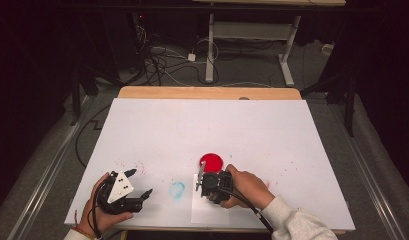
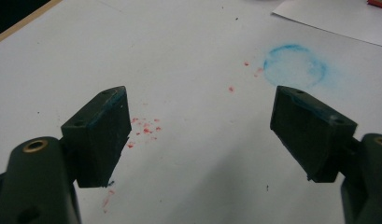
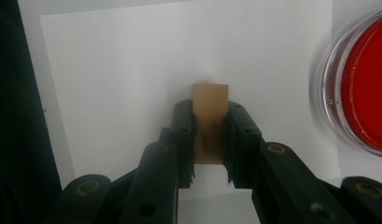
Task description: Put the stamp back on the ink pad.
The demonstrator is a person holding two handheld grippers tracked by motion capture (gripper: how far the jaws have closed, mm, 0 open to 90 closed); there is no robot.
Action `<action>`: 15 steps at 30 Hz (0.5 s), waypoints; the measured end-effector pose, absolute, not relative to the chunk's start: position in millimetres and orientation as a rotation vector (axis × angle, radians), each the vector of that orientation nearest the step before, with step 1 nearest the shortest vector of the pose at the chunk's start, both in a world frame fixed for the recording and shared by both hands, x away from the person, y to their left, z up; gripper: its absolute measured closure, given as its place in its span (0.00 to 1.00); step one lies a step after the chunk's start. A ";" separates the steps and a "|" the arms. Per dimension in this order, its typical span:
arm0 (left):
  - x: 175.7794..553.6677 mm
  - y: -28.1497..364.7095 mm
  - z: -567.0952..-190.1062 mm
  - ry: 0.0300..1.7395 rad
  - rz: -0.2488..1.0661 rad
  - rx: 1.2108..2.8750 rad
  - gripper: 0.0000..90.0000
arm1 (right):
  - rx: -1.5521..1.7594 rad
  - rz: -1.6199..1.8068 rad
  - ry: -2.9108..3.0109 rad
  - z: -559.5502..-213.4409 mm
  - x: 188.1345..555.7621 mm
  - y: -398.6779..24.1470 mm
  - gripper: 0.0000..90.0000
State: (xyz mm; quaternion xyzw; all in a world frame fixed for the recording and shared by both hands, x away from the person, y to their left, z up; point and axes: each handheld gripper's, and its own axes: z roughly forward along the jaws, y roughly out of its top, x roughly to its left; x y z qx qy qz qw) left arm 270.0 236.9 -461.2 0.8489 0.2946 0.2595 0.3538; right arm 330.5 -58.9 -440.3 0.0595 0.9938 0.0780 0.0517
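My right gripper (image 3: 209,114) is shut on a small brown wooden block (image 3: 209,98), which it holds over a loose white sheet (image 3: 109,70). In the high view this gripper (image 1: 199,186) sits at the front middle of the table, just below a round dish of red paint (image 1: 211,161). The dish (image 3: 366,84) is close on the block's right in the right gripper view. My left gripper (image 1: 142,182) rests at the front left, its jaws wide apart and empty (image 2: 200,95).
A white cover (image 1: 207,125) spans the tabletop. A blue ring smudge (image 2: 295,65) lies between the two grippers, and red specks (image 2: 144,128) dot the cover near the left jaw. The wooden table edge (image 1: 207,92) runs along the far side.
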 end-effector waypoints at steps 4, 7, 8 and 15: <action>270.3 239.9 -460.7 0.759 0.685 2.187 0.22 | 0.196 0.381 3.016 -435.0 329.0 -67.2 0.84; 270.2 241.2 -461.5 0.766 0.687 2.187 0.22 | 0.232 0.460 2.979 -425.8 328.7 -75.1 0.84; 269.8 241.2 -461.5 0.765 0.686 2.187 0.22 | 0.223 0.480 2.967 -423.1 329.4 -77.2 0.84; 268.0 241.9 -459.8 0.761 0.693 2.180 0.22 | 0.249 0.544 2.930 -410.8 326.0 -87.9 0.84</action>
